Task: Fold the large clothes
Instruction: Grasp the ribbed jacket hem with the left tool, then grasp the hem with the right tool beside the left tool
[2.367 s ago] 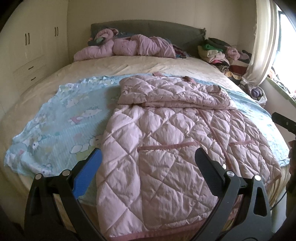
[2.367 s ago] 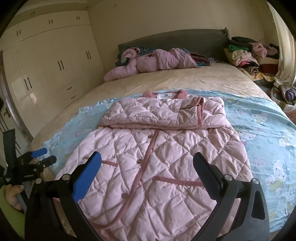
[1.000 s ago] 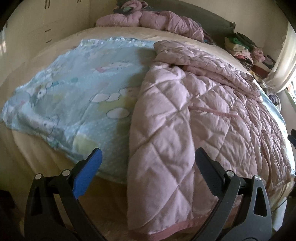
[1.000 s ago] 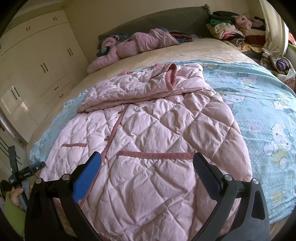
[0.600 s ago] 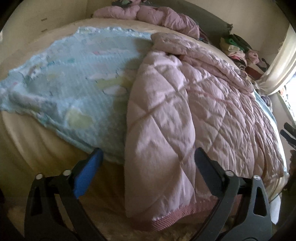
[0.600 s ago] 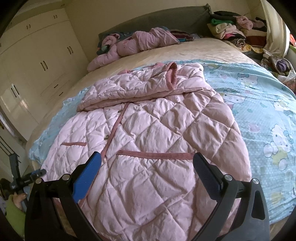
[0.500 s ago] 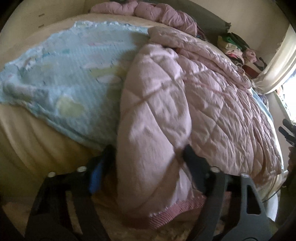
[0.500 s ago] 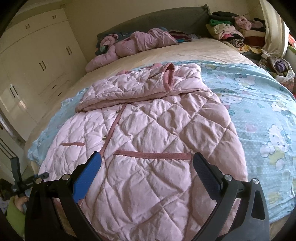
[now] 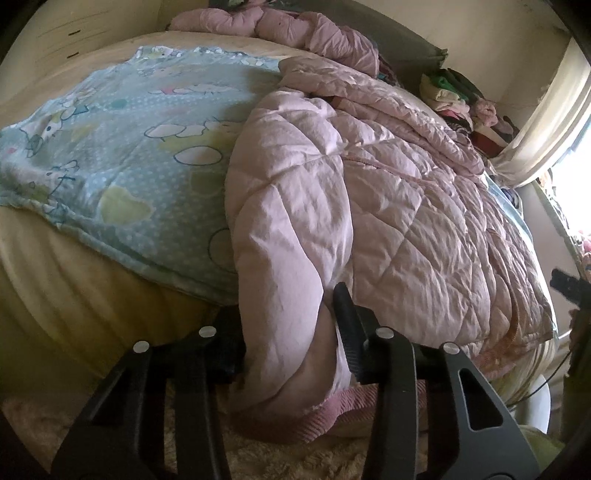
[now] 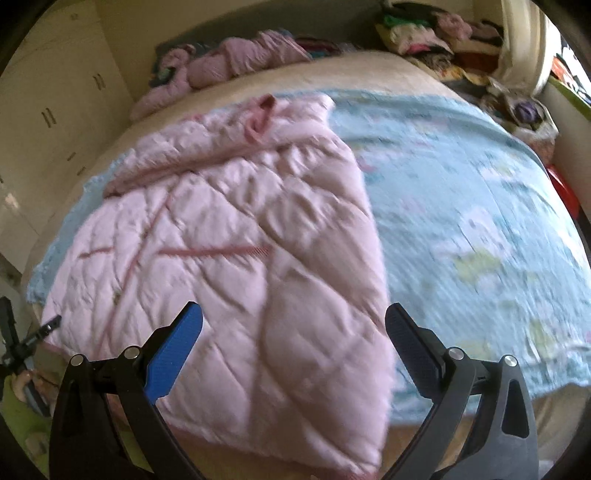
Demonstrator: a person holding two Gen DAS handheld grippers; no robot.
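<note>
A pink quilted coat (image 9: pixel 388 192) lies spread on a light blue cartoon blanket (image 9: pixel 122 147) on the bed, its sleeves folded across the top. My left gripper (image 9: pixel 288 321) is shut on the coat's bottom left corner at the bed's edge, just above the ribbed hem (image 9: pixel 332 410). In the right wrist view the coat (image 10: pixel 236 251) fills the middle, blurred. My right gripper (image 10: pixel 291 332) is open, its jaws either side of the coat's bottom right part, not touching that I can tell.
The blue blanket (image 10: pixel 461 221) covers the bed to the right of the coat. Another pink garment (image 10: pixel 229 62) lies by the headboard. A pile of clothes (image 10: pixel 436 33) sits at the far right corner. White wardrobes (image 10: pixel 48 110) stand on the left.
My left gripper dropped to the coat's bottom left corner and closed on it. My right gripper moved down and right towards the coat's bottom right edge, still open.
</note>
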